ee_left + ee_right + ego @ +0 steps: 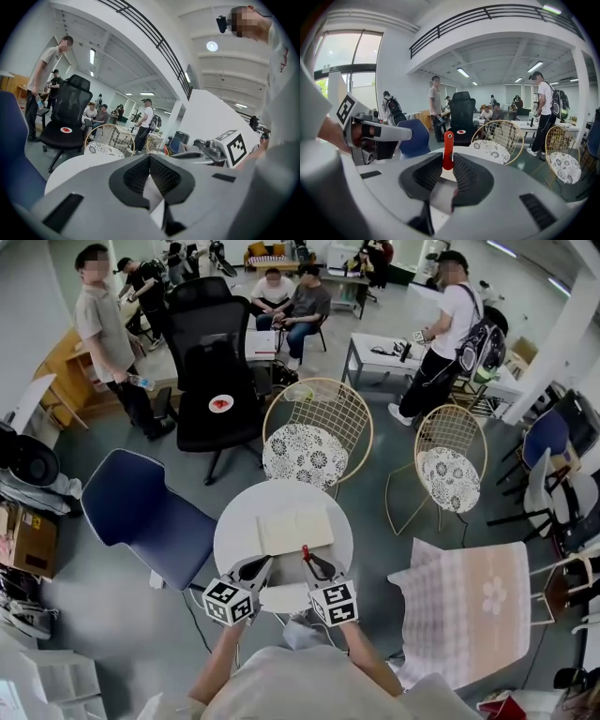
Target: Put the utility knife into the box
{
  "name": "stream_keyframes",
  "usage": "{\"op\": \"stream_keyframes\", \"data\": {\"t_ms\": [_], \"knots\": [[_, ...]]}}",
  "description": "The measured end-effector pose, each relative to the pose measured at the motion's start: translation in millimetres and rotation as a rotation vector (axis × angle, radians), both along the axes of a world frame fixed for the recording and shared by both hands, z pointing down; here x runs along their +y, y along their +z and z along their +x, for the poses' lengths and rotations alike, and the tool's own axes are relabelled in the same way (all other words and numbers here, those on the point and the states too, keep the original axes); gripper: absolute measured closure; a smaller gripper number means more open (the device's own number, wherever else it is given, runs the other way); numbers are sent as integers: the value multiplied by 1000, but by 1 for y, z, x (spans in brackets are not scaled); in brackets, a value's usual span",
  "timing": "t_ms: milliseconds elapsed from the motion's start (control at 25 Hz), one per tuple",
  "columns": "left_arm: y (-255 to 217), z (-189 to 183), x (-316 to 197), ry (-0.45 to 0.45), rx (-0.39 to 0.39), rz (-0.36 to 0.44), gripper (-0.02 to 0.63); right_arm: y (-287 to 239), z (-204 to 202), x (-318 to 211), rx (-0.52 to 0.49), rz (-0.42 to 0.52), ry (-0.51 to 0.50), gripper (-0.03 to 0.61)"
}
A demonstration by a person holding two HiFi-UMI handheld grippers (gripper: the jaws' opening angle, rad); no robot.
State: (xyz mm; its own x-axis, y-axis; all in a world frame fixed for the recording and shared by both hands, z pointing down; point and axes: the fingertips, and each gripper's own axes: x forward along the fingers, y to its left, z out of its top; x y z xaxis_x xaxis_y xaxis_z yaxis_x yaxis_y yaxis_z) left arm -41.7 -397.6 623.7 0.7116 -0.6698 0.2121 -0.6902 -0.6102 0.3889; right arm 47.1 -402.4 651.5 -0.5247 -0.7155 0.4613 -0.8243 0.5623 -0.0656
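Utility knife [447, 149]: red, upright, pinched in the right gripper's [448, 163] jaws (parted only by its width), at the box's near edge.
Left gripper [150, 160]: jaws pressed together, nothing between.
Box [295, 529]: mid-table on the round white table [234, 535], tabletop showing around it.
Around: wire chair [317, 432] beyond, blue chair [141, 512] left.

Head view: high, steeply down on left gripper [262, 564], right gripper [311, 562], round table [232, 540] | gripper views: low, close along own jaws, facing across tabletop, each catching the other gripper | all share: wire chair [305, 454], black office chair [211, 362].
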Motion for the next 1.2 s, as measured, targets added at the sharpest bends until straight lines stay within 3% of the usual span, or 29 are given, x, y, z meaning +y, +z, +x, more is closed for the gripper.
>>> {"op": "stream_keyframes", "data": {"t_ms": [520, 920, 1200], "knots": [[51, -9, 10, -29, 8, -140, 603, 61, 2, 29, 14, -182, 1, 503], [80, -7, -8, -42, 16, -208, 603, 96, 10, 20, 42, -270, -21, 503], [87, -16, -10, -57, 15, -224, 603, 112, 1, 19, 142, -281, -133, 503]]}}
